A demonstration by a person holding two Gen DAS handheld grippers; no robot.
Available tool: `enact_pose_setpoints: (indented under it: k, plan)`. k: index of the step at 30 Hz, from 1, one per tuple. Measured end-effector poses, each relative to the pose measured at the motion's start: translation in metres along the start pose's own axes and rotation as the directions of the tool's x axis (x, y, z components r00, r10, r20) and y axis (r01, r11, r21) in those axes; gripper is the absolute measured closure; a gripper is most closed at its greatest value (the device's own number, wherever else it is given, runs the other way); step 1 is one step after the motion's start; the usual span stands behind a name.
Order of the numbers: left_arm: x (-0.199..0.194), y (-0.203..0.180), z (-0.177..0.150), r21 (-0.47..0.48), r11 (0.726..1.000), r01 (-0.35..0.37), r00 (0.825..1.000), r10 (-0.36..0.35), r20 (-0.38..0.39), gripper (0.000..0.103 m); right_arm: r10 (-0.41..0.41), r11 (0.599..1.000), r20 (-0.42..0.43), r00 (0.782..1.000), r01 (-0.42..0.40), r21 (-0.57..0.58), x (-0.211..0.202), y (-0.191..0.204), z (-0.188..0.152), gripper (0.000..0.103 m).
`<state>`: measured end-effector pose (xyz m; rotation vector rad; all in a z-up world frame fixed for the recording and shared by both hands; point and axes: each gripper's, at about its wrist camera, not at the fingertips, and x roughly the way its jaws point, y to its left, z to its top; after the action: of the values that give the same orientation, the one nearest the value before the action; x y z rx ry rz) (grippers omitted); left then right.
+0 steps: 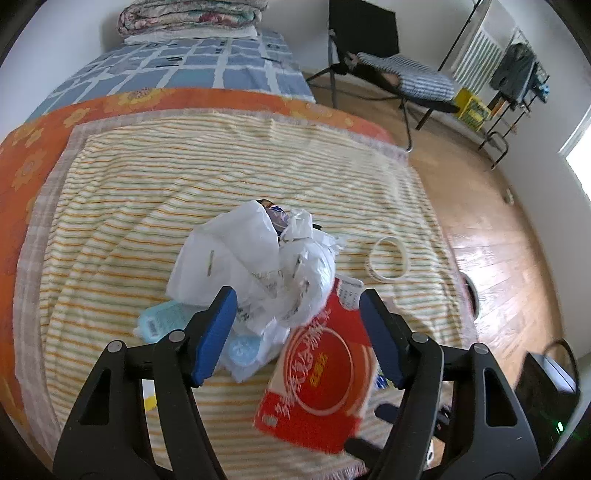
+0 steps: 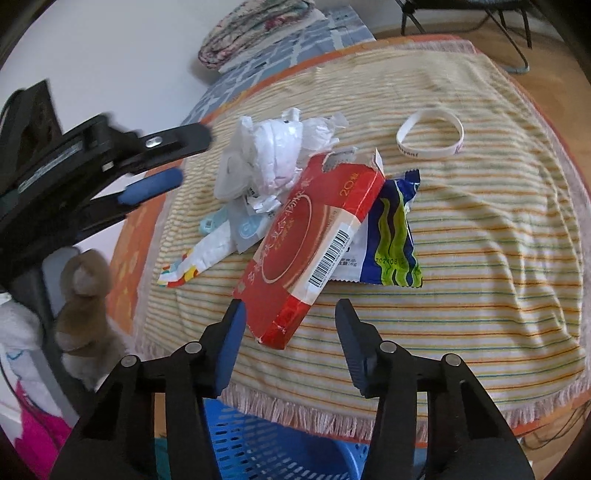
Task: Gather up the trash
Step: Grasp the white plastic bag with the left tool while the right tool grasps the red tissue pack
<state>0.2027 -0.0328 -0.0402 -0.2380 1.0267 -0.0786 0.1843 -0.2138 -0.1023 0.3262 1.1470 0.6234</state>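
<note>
Left gripper (image 1: 297, 314) stands wide open above the plastic bags (image 1: 258, 254), holding nothing. Right gripper (image 2: 290, 325) is also wide open and empty, its fingers flanking the red box (image 2: 310, 240) corner.

Daylight is falling across a wooden floor (image 1: 491, 258) beside a bed (image 1: 229, 70) that is wearing a blue checked cover, with folded quilts (image 1: 192, 16) lying against the white wall (image 1: 66, 33). A folding chair (image 1: 402, 79) is standing near what may be a clothes rack (image 1: 517, 79).
</note>
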Motion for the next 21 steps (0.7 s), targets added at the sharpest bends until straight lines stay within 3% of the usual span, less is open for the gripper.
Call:
enact_pose_setpoints:
  k: [5, 9, 13, 17, 21]
  plan:
    - [0.025, -0.002, 0.007, 0.009, 0.999, -0.032, 0.999, 0.033, -0.024, 0.036, 0.016, 1.000, -0.014, 1.000, -0.016, 0.025, 0.007, -0.003, 0.003, 0.055]
    - [0.039, 0.006, 0.009, -0.009, 1.000, -0.029, 0.998, 0.029, -0.053, 0.063, 0.006, 1.000, -0.015, 1.000, -0.006, 0.026, 0.013, 0.000, 0.006, 0.055]
    - [0.031, 0.015, 0.012, -0.038, 0.999, -0.001, 1.000, 0.000, -0.020, 0.089, 0.010, 0.999, -0.018, 1.000, -0.010, 0.036, 0.020, 0.002, 0.013, 0.055]
    - [0.014, 0.025, 0.015, -0.048, 0.999, 0.003, 1.000, -0.002, 0.022, 0.091, 0.017, 0.999, -0.031, 0.999, -0.015, 0.048, 0.028, 0.004, 0.020, 0.074]
    - [0.002, 0.042, 0.017, -0.086, 0.996, 0.014, 0.999, -0.011, 0.035, 0.092, 0.023, 0.998, -0.027, 0.999, -0.022, 0.054, 0.029, 0.006, 0.022, 0.076]
